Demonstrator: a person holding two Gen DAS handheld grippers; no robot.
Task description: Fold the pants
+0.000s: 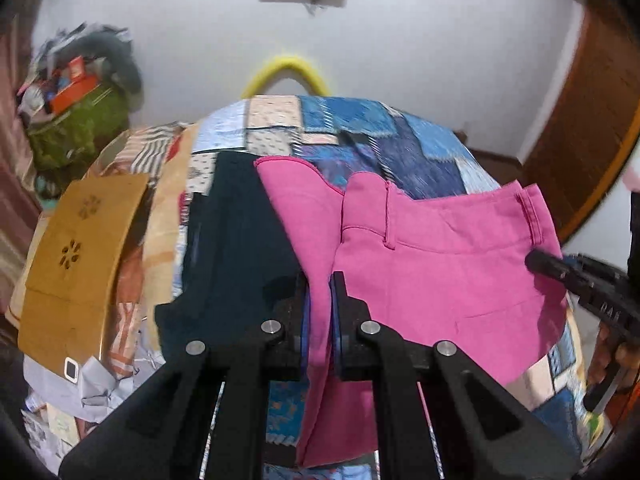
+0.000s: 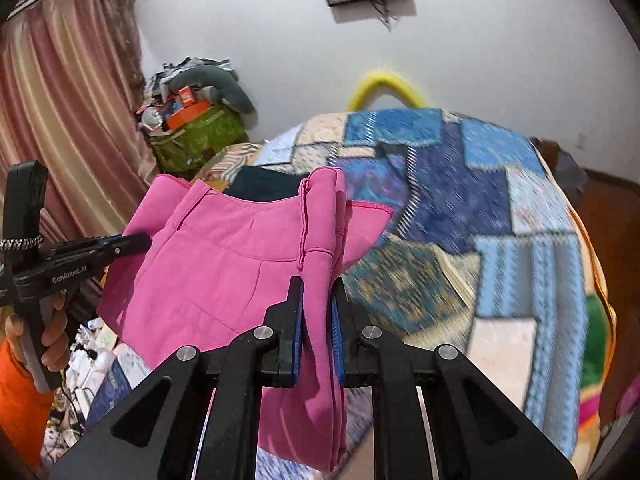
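The pink pants (image 1: 436, 264) hang lifted over the patchwork bedspread (image 1: 400, 148), held at the waistband by both grippers. My left gripper (image 1: 320, 280) is shut on one end of the pink fabric, which bunches between its fingers. My right gripper (image 2: 318, 284) is shut on the other end of the pants (image 2: 224, 256). The right gripper also shows at the right edge of the left wrist view (image 1: 538, 260). The left gripper shows at the left of the right wrist view (image 2: 140, 242). The legs hang down below both grippers.
A dark navy garment (image 1: 236, 248) lies on the bed beside the pants. A brown cardboard box (image 1: 76, 260) sits at the bed's left. A green bag with clutter (image 2: 196, 136) stands by the curtain (image 2: 60, 128). A yellow loop (image 1: 286, 70) rises behind the bed. A wooden door (image 1: 592, 128) is at right.
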